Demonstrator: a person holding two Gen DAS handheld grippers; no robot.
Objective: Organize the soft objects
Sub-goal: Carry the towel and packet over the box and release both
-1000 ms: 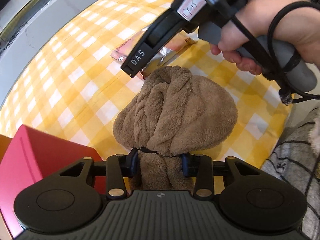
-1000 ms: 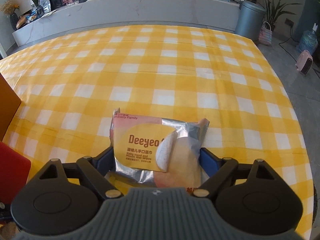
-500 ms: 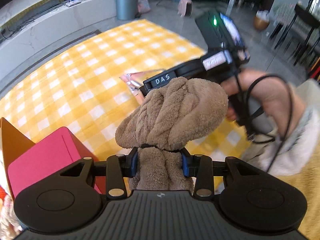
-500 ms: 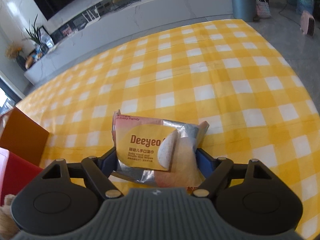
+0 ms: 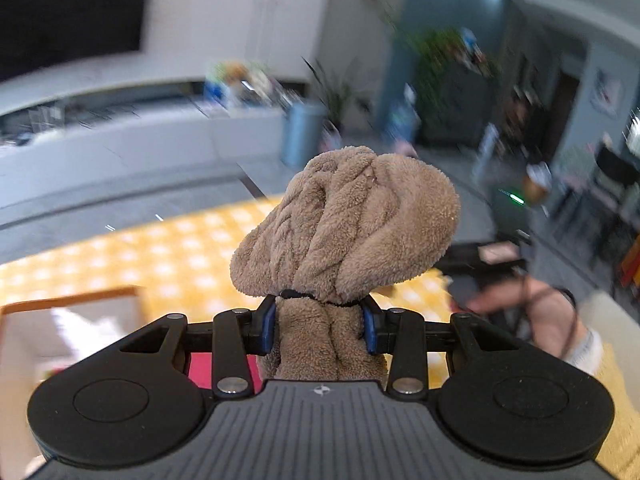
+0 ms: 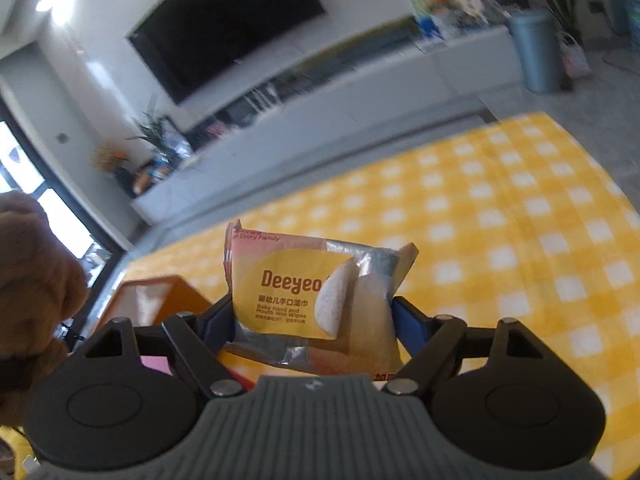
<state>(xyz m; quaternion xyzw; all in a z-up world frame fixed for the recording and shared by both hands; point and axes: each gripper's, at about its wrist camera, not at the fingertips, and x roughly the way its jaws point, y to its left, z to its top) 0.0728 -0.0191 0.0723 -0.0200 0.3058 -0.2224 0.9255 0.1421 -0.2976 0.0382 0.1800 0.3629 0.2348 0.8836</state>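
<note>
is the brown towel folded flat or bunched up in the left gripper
Bunched up. The brown towel is gathered and cinched by a black band, bulging above the left gripper, whose blue pads squeeze its narrow neck.

Black gripper (image 5: 320,322), blue pads (image 5: 267,322)

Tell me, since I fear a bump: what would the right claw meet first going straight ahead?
Probably nothing near: the right claw, shut on the yellow wet-wipes pack, points over the yellow checked tablecloth toward the distant grey counter.
</note>
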